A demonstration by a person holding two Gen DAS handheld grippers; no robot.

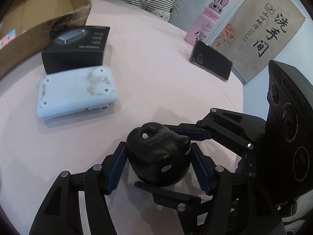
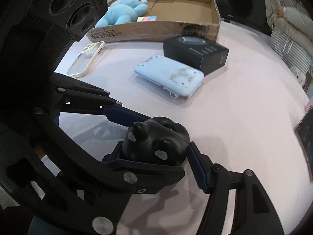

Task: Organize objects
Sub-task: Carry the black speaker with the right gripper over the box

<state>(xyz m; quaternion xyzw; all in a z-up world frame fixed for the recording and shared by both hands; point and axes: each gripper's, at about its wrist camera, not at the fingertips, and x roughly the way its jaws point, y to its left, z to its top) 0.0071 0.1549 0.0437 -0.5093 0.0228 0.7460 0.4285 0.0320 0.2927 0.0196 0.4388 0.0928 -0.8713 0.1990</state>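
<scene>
Pink table (image 1: 156, 68): both left tongs (image 1: 158, 166) and right tongs (image 2: 156, 156) clamp the black figurine (image 1: 156, 156). Cardboard box (image 2: 176, 29) holds plush (image 2: 121, 11) and cube (image 2: 146, 18); blue device (image 1: 76, 90), black carton (image 1: 76, 47) remain outside.

Glossy black plastic on the rounded figure (image 1: 158, 156), ribbed blue rubbery pads (image 1: 117, 168) either side, a scuffed, matt pale-blue plastic case (image 1: 76, 92), a smooth black printed carton (image 1: 76, 47), raw brown corrugated cardboard box (image 2: 156, 31), soft pink tablecloth (image 1: 148, 74) underneath.
</scene>
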